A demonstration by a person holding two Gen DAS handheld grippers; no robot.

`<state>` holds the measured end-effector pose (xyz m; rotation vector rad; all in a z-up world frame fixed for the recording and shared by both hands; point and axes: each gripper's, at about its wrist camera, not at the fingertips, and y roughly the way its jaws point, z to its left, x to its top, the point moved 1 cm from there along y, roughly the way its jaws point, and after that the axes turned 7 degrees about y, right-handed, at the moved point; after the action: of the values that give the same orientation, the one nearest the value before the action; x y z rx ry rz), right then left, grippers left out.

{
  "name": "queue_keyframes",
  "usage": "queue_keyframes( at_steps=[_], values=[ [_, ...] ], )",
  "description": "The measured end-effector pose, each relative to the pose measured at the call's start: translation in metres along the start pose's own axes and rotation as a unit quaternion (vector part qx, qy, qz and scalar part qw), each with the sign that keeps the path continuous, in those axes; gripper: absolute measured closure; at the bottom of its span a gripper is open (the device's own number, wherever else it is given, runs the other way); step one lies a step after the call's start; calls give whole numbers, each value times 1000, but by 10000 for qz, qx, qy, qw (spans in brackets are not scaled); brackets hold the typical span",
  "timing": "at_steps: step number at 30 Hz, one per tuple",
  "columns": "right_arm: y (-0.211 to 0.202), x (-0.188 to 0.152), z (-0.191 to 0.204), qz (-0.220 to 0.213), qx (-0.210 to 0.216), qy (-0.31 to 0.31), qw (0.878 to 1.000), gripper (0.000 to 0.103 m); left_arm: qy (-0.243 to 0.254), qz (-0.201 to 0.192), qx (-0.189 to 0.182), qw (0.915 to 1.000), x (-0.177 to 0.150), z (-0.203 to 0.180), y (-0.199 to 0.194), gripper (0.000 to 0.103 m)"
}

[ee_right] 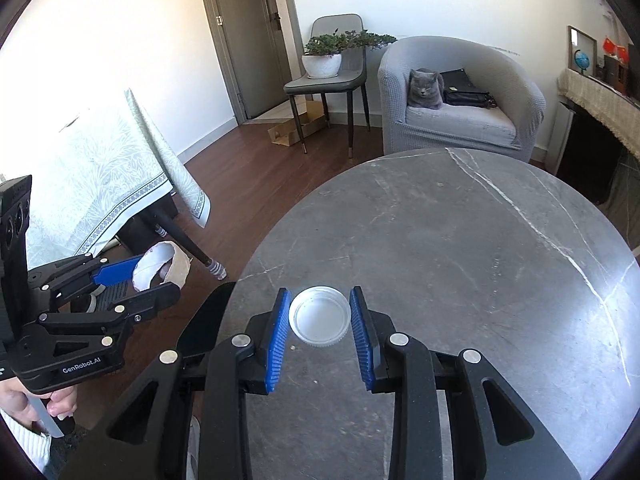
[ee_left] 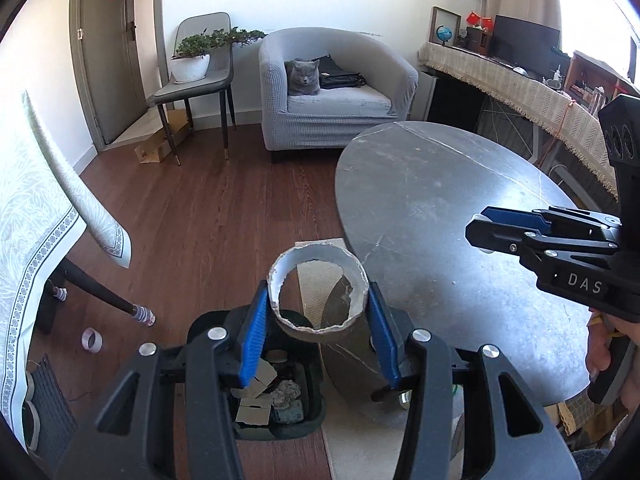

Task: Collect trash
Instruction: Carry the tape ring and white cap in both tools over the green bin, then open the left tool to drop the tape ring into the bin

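In the left wrist view, a torn cardboard ring is pinched between the left tongs above a dark bin on the floor, in which paper scraps are already gathered; its drop is judged near. A tape roll is left on the floor.

In the right wrist view, a white plastic lid is clamped by the right tongs over the counter, otherwise cleared, and remains to be binned.

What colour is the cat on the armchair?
Solid grey cat, slightly darker than the grey armchair; clearest in the right wrist view.
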<state>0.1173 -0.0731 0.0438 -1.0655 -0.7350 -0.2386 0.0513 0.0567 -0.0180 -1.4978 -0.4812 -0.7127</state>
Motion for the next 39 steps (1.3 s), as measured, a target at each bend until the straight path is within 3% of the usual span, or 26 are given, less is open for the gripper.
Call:
queue_keyframes(
  at_steps=[16, 22, 39],
  values=[
    [23, 6, 58, 103, 322, -413, 9986, 73, -201, 671, 250, 9972, -46, 56, 33, 53],
    [33, 8, 71, 155, 436, -442, 9980, 73, -521, 1083, -12, 9927, -69, 77, 59, 53],
    [68, 9, 120, 392, 714, -687, 9943, 72, -866, 1756, -128, 9806, -114, 117, 100, 53]
  ],
)
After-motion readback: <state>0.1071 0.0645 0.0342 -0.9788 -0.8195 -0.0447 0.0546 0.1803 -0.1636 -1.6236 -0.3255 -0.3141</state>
